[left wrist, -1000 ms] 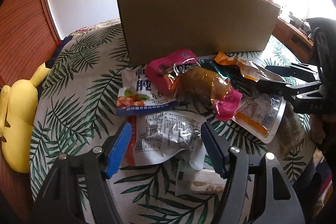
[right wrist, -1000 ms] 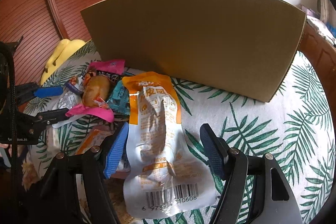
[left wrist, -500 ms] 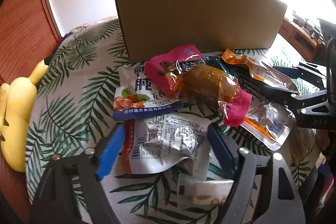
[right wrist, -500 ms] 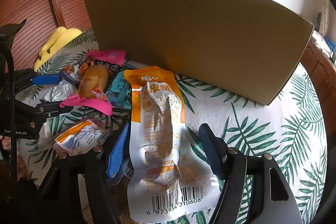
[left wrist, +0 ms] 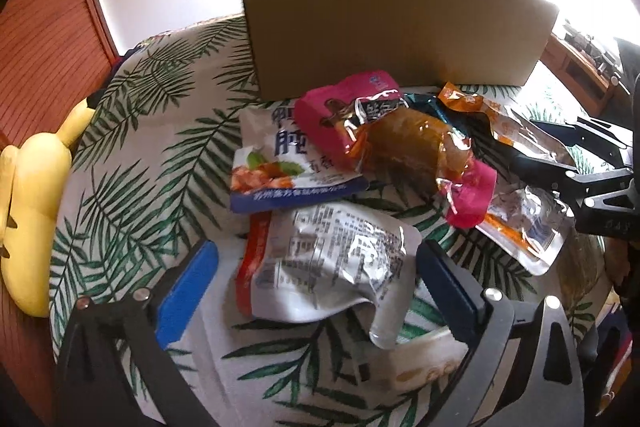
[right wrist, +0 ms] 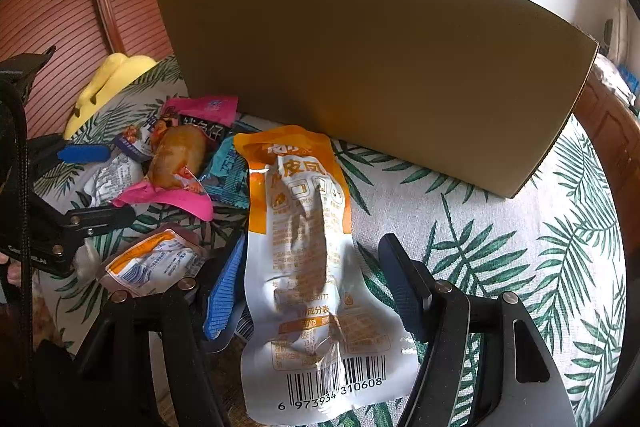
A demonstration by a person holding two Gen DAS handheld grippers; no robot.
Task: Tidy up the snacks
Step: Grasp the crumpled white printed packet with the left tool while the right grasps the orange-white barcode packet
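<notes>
Snack packets lie heaped on a palm-leaf printed tabletop point(left wrist: 132, 147) in front of a tall brown cardboard box point(left wrist: 380, 15).

Left gripper point(left wrist: 316, 263): jaws wide, nothing clamped. Between its blue pads lies a crumpled silver foil packet with a red edge point(left wrist: 332, 267). Just beyond that sits a white-and-blue packet with a food photo point(left wrist: 276, 171), overlapped by a pink-ended clear wrapper holding a brown snack point(left wrist: 400, 147). A white packet point(left wrist: 424, 363) lies under the right finger.

Right gripper point(right wrist: 312, 287): jaws wide, nothing clamped. A long orange-and-white pouch with a barcode point(right wrist: 304, 255) lies lengthwise between its fingers, the left pad just beside the pouch edge. To its left rest a small orange-and-silver sachet point(right wrist: 152, 263) and a teal packet point(right wrist: 230, 175).

Yellow plush toy point(right wrist: 108, 83): at the far left tabletop edge.
</notes>
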